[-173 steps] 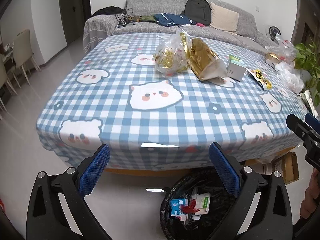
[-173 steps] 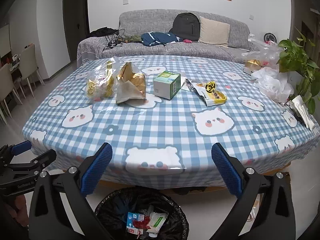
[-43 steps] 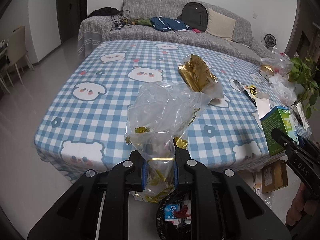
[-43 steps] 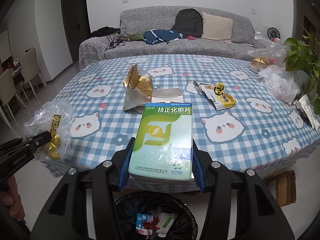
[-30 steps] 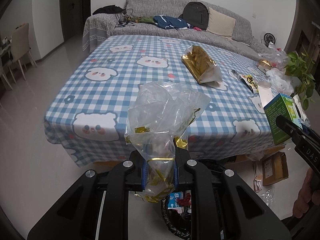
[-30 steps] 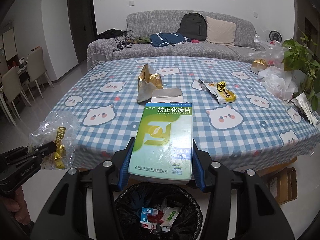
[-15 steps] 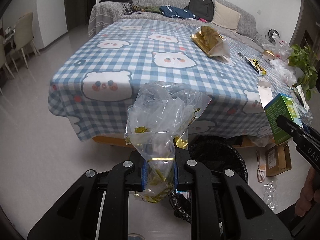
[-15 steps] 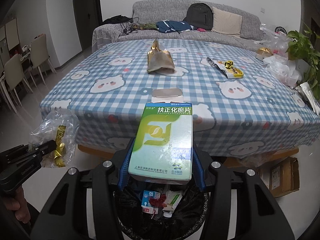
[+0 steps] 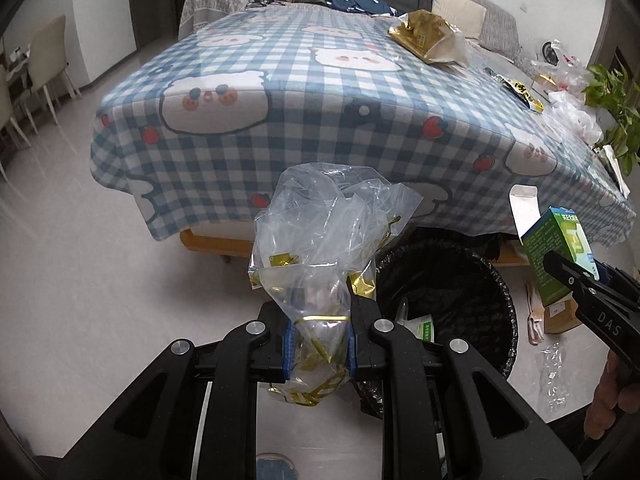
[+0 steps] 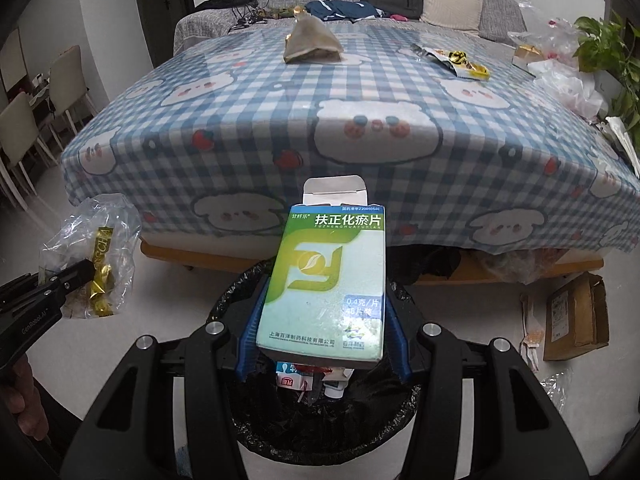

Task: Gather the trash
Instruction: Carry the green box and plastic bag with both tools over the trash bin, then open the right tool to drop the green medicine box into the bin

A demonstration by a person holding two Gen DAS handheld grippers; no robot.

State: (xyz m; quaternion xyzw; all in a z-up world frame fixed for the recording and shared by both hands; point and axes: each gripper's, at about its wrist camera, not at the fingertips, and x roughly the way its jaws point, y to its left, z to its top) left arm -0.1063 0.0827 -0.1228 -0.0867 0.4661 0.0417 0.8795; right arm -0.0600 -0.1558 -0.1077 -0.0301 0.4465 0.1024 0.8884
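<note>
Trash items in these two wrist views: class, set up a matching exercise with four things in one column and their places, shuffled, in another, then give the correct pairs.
Things:
1. clear plastic bag
2. green medicine box
3. gold foil bag
4. yellow snack wrapper

Places:
A. lying flat on the tablecloth, near the right side
B. clamped in the left tongs
C. held in the right tongs above the black bin
D. standing crumpled on the far middle of the tablecloth

Pairs: 1-B, 2-C, 3-D, 4-A
</note>
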